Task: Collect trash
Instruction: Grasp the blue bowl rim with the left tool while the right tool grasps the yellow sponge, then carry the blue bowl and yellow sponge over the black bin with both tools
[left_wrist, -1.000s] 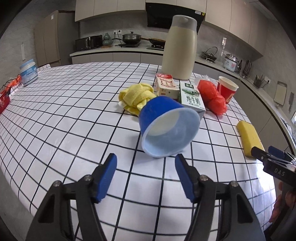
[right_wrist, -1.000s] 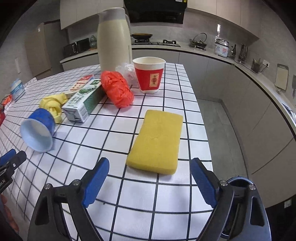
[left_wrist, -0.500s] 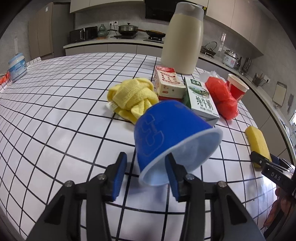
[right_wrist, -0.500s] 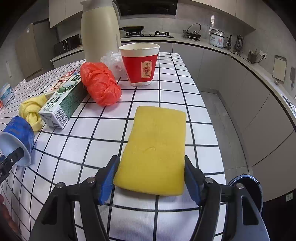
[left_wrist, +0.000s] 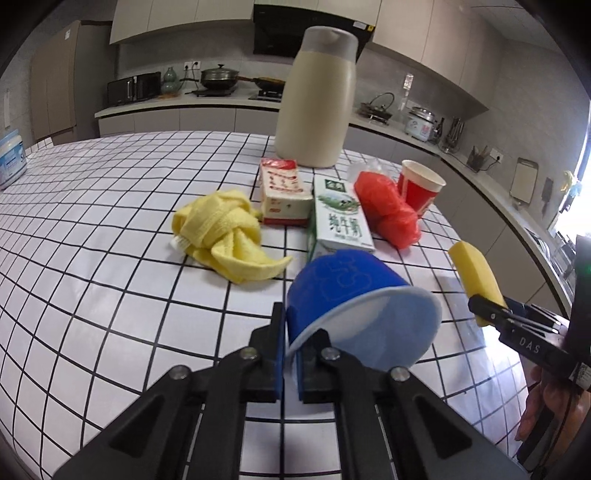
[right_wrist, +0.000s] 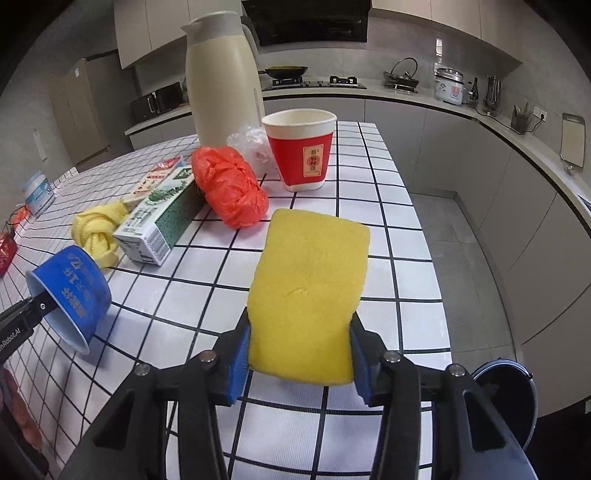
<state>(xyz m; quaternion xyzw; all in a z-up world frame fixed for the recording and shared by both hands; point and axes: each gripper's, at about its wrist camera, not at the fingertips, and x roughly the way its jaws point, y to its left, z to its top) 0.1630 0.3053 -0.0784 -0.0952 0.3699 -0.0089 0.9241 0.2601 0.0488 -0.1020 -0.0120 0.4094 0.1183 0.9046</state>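
Your left gripper (left_wrist: 290, 354) has just been closing and now pinches the rim wall of the one blue paper cup (left_wrist: 354, 295), one pad outside, one inside. The cup sits lower centre of the left view, on its side: mouth toward the camera and lower right, base pointing away toward the cartons. In the right view the same cup is at the far left edge, mouth down-left.

Your right gripper (right_wrist: 299, 354) has just been closing too; its blue pads press both long edges of the one yellow rectangular sponge (right_wrist: 310, 280). The sponge fills the centre of the right view, long axis running away from the camera, far end tilted up toward the red cup.

Count on the white black-gridded tabletop (left_wrist: 110, 221):
- two cartons lying flat, one green-and-white milk carton (left_wrist: 341, 221), one red-and-white carton (left_wrist: 282, 192), side by side
- one knotted yellow cloth (left_wrist: 225, 236), left of the cartons
- one crumpled red plastic bag (right_wrist: 229, 188)
- one upright red paper cup (right_wrist: 301, 151)
- one tall cream thermos jug (right_wrist: 223, 81), upper centre.
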